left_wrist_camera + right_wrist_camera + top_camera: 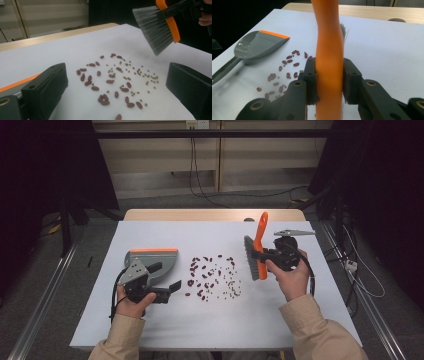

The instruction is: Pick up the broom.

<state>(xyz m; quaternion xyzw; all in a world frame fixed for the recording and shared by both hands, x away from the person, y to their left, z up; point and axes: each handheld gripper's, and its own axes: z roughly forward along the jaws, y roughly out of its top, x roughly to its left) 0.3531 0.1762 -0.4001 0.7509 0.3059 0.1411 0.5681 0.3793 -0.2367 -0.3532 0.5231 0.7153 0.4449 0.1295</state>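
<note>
white sheeting covers the desk (150, 330), and the sweeping-up looks barely begun. a grey dustpan (156, 261) with an orange lip lies left of the spill, its handle just by the left gripper (172, 287), whose jaws stand released and empty, aimed at the beans. the right gripper (261, 254) has its jaws clenched on the orange handle of the brush (252, 257), bristles hanging just right of the spill. red kidney beans (200, 272) and small green beans (231, 284) lie scattered between. next, i judge, the left jaws must take the dustpan handle.
</note>
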